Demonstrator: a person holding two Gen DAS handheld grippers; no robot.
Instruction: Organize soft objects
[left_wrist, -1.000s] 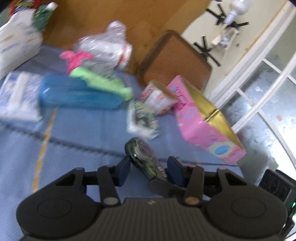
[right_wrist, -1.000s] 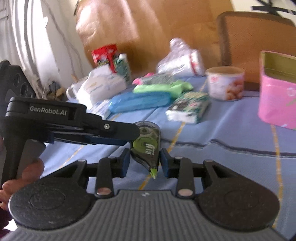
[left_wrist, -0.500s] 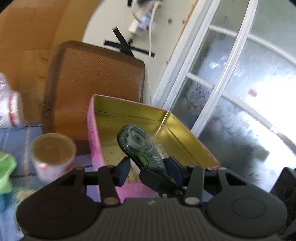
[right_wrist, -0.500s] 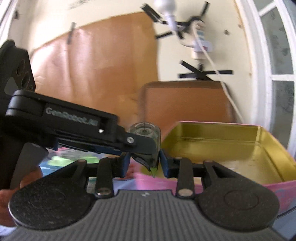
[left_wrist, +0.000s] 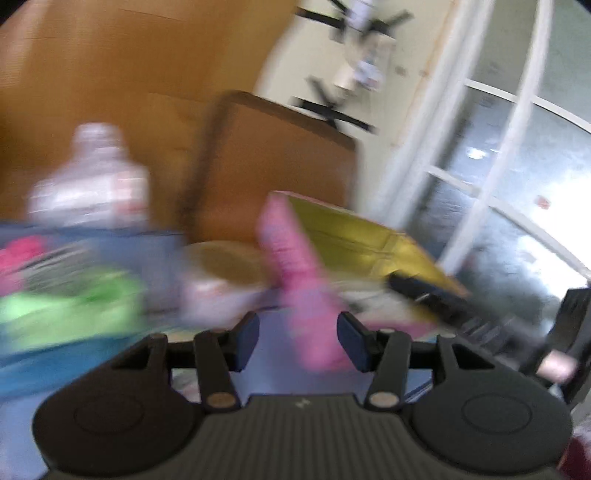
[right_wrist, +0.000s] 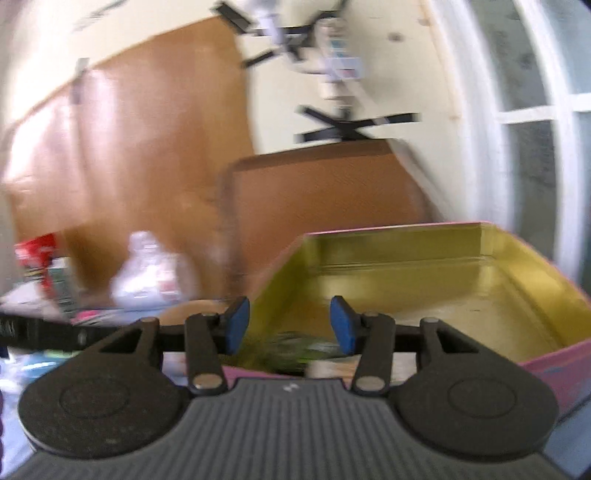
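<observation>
A pink tin (left_wrist: 291, 258) with a gold inside (right_wrist: 406, 258) stands open on the blue cloth. The views are blurred. My left gripper (left_wrist: 299, 338) is near the tin's corner, its jaws opening, and nothing is between the blue pads. My right gripper (right_wrist: 289, 325) hangs over the tin's near wall with its jaws opening and no grip. Just below its pads, a smeared green and clear correction tape (right_wrist: 291, 349) shows inside the tin. One right finger (left_wrist: 417, 290) reaches over the tin. The left gripper's dark body (right_wrist: 37, 334) sits at the left edge.
A round paper cup (left_wrist: 221, 266) stands left of the tin. A green packet (left_wrist: 66, 314), a blue packet (left_wrist: 55, 365) and a clear plastic bag (left_wrist: 92, 184) lie further left. A brown chair back (right_wrist: 314, 192) and a window (left_wrist: 517, 184) are behind.
The correction tape has left both grippers and now lies low inside the tin. The right jaws have spread wider. The left gripper has drawn back from over the tin towards its corner.
</observation>
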